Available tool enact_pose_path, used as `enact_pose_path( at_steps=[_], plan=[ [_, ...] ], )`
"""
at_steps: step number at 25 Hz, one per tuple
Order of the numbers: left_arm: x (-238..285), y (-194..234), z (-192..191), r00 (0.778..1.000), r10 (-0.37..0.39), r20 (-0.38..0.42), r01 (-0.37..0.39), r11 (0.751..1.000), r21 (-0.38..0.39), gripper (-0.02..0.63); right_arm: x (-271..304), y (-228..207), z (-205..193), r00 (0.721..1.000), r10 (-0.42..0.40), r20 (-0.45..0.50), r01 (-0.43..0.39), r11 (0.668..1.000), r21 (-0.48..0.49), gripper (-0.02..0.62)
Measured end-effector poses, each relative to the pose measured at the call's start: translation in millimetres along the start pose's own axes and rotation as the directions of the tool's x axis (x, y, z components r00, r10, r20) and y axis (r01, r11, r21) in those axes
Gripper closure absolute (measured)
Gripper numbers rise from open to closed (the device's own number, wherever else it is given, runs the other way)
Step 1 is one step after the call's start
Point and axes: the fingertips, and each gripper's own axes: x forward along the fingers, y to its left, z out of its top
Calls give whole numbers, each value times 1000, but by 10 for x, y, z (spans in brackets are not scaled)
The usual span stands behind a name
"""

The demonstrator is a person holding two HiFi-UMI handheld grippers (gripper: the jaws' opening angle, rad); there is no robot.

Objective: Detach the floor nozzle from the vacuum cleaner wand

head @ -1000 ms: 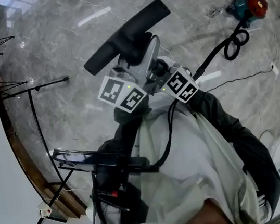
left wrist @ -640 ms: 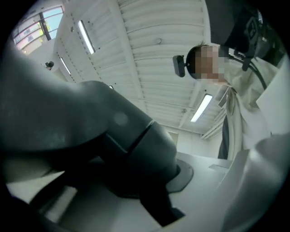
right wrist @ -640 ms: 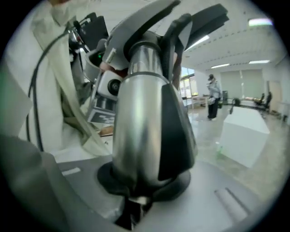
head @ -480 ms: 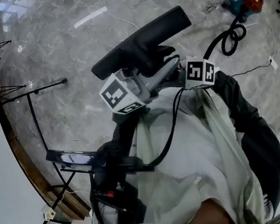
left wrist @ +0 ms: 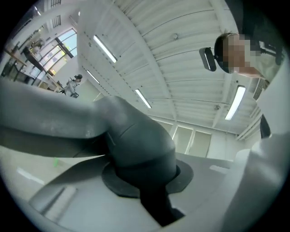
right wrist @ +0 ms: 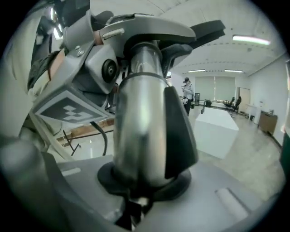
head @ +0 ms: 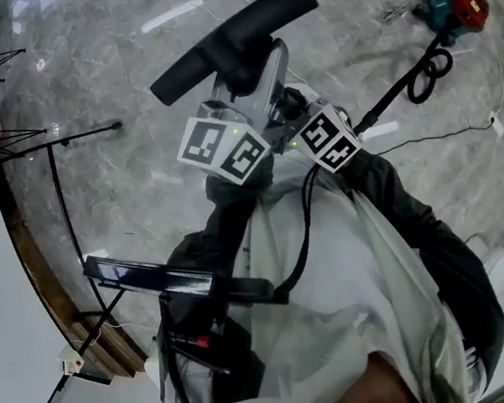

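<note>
Black floor nozzle (head: 226, 34), held up over the marble floor (head: 101, 87), looks still joined to the silver wand (right wrist: 140, 113). The left gripper (left wrist: 145, 186) clamps the nozzle's neck. The right gripper (right wrist: 138, 190), its jaws just closed tighter, clamps the wand. Pulling them apart remains.

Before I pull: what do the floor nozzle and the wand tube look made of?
The black floor nozzle is probably moulded plastic, matt: dull, dusty sheen, a seam at its neck. The silver wand tube is likely polished metal: bright mirror-like streaks, though chromed plastic can't be excluded.
</note>
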Motion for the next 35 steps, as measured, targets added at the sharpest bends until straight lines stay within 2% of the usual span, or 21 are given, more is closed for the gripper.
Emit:
enact_pose_path(
  at_steps=[1,3,6,8,10,11,12,13,14,15,18,21,23,24,26,28,29,30,33,34,35],
  plan=[
    [-17,57,20,1000,24,7,-24,1000,-3,531,37,3,10,1000,11,-5,-11,1000,-11,525],
    [-72,53,58,1000,6,29,-6,1000,10,531,72,68,31,996,86,-3,-86,995,-47,523],
    [-148,-224,42,987,-158,27,156,985,70,532,-17,231,19,970,244,8,-241,964,-109,514],
    [-202,-481,15,948,-317,14,314,944,101,532,-147,367,-21,925,380,-6,-377,915,-143,512],
    [-275,-702,8,888,-459,16,455,884,110,531,-297,512,-70,854,518,-47,-518,839,-165,512],
    [-307,-777,7,863,-505,22,500,859,109,531,-362,573,-95,817,572,-71,-575,801,-170,512],
    [-326,-820,3,849,-528,27,523,846,105,531,-407,615,-117,790,607,-92,-613,772,-170,511],
    [-328,-827,-1,848,-530,32,524,845,102,531,-424,628,-130,779,619,-102,-626,761,-168,511],
    [-315,-801,-1,858,-512,39,506,857,99,531,-410,610,-131,789,606,-100,-614,772,-166,512],
    [-292,-753,6,875,-481,48,475,874,98,531,-373,567,-119,815,572,-90,-578,799,-165,512],
    [-251,-589,77,921,-380,80,372,923,100,528,-223,418,-31,911,411,-45,-413,898,-152,520],
    [-236,-364,137,970,-228,85,220,971,92,529,-71,294,48,974,228,-15,-228,966,-123,523],
    [-225,-213,154,988,-125,86,119,990,71,529,-1,213,71,992,127,-11,-127,986,-111,523],
    [-219,-181,165,991,-101,87,96,993,65,529,10,183,86,995,97,-9,-97,989,-111,523],
    [-225,-243,191,987,-133,88,127,989,78,529,-16,184,116,995,96,0,-96,987,-128,523],
    [-276,-438,211,965,-250,77,240,963,120,529,-88,291,139,981,193,3,-190,968,-166,517],
    [-321,-565,207,943,-328,63,317,938,142,531,-146,377,137,962,273,-6,-269,944,-190,514],
    [-379,-705,188,910,-412,45,401,903,156,531,-225,479,119,930,368,-26,-364,906,-214,514],
    [-563,-1069,105,779,-627,4,620,771,148,531,-526,750,-13,774,618,-134,-631,739,-235,511],
    [-594,-1124,100,749,-663,4,656,742,136,531,-599,797,-50,729,664,-166,-684,695,-223,509],
    [-598,-1131,109,738,-675,11,669,733,121,531,-638,821,-59,701,689,-185,-713,669,-209,508]
  ],
)
